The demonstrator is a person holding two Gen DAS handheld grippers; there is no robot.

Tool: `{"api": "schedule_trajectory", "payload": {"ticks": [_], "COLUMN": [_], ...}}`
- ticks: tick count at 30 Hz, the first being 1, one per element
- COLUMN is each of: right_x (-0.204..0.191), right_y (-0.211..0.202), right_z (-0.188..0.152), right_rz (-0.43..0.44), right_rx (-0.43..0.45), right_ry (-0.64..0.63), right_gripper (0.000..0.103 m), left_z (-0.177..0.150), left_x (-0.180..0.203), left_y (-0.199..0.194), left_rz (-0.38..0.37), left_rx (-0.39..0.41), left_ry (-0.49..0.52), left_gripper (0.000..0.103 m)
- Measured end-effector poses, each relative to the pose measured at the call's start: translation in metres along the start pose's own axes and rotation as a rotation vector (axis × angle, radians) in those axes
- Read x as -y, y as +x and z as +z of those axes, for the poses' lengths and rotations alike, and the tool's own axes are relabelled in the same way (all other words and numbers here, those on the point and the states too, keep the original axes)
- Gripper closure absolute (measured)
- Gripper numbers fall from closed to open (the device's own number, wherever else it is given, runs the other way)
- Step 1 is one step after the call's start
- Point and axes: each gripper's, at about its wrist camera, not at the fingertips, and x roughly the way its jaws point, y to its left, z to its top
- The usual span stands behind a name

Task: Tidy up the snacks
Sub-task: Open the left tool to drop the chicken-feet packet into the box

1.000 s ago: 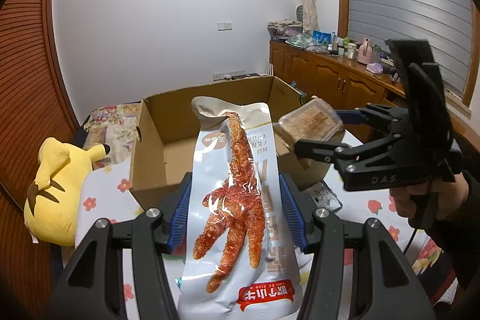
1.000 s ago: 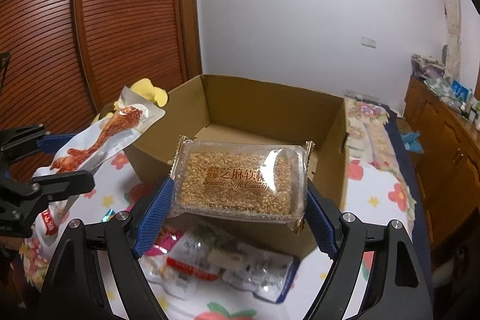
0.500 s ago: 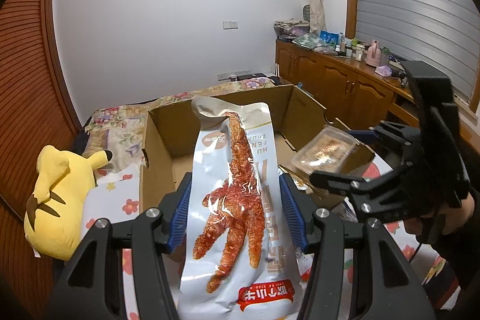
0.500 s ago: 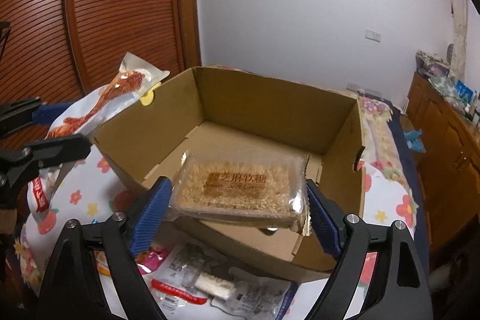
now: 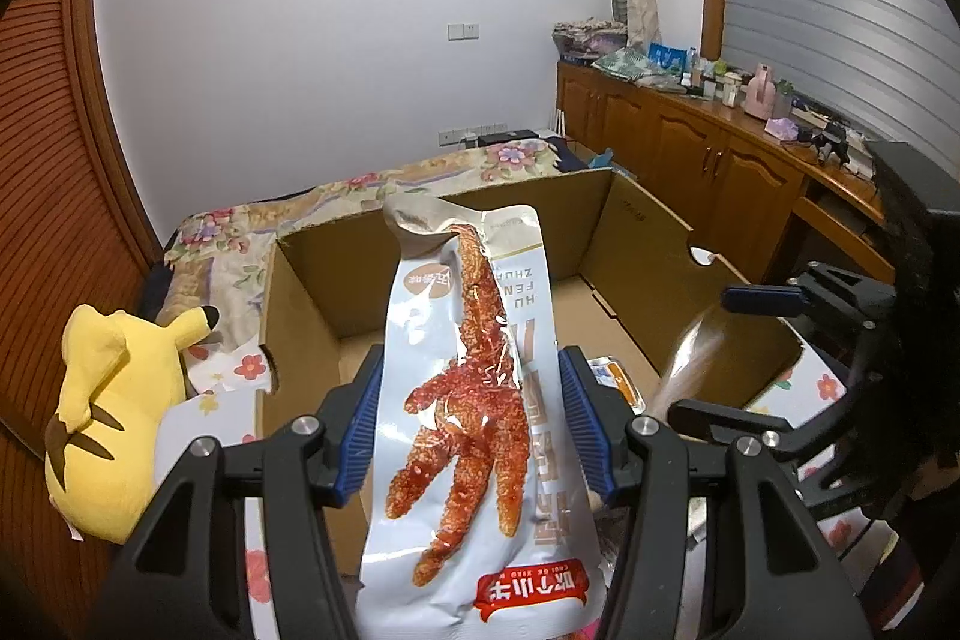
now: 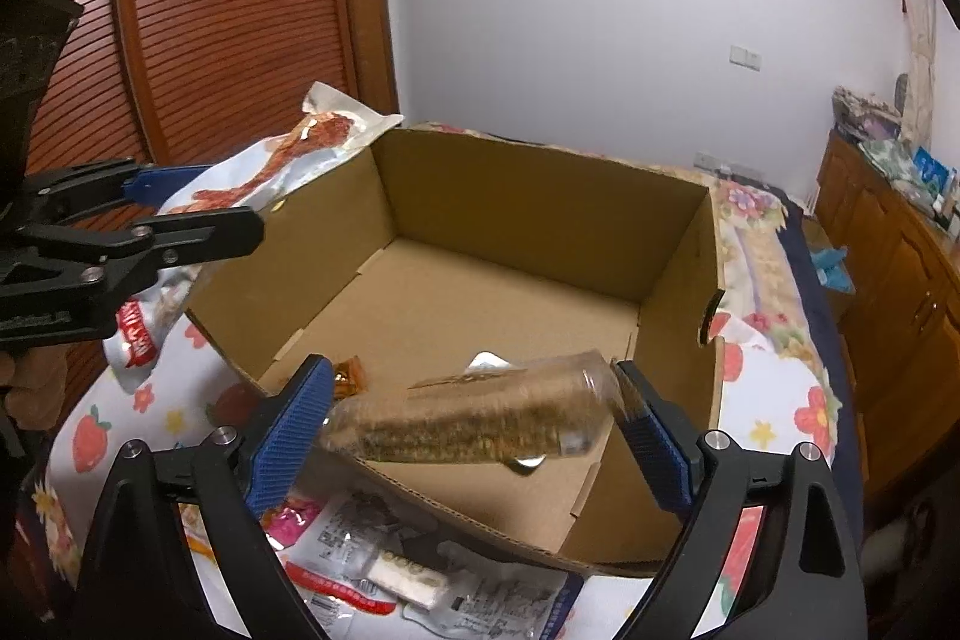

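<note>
A bedroom with a white wall, a ribbed wooden sliding door and a run of wooden cabinets [image 5: 708,160] cluttered on top. A bed covered by a floral sheet [image 6: 774,382] carries an open cardboard box [image 6: 540,220] with bare brown walls and floor. A yellow plush toy [image 5: 114,400] lies on the bed just beside the box's left wall.

The left gripper [image 5: 468,424] pinches a long pale-blue chicken-foot snack packet [image 5: 474,400] between its blue pads, holding it upright, its top end rising over the near-left part of the box. From the right wrist view the same packet sticks out above the box's left rim.

The right gripper [image 6: 474,418] hangs over the near edge of the box with its jaws opening. Between them is a clear sesame candy tray [image 6: 474,424], motion-blurred and tilted, its right end higher; the blue pads stand just clear of both ends, so it looks released rather than gripped, above the box floor near the front wall. A small orange-wrapped snack [image 6: 351,376] lies on the box floor close to the front-left corner.

In front of the box, on the sheet, lie several loose snack packets [image 6: 390,562], touching and overlapping one another
</note>
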Motion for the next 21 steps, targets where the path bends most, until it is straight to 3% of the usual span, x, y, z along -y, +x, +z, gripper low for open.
{"api": "schedule_trajectory", "payload": {"ticks": [21], "right_x": [0.004], "right_y": [-0.019], "right_z": [-0.012], "right_rz": [-0.012], "right_rx": [0.043], "right_ry": [0.012], "right_gripper": [0.005], "left_z": [0.004], "left_x": [0.007], "left_y": [0.029], "left_rz": [0.023], "left_rx": [-0.055], "left_ry": [0.007], "left_gripper": [0.042]}}
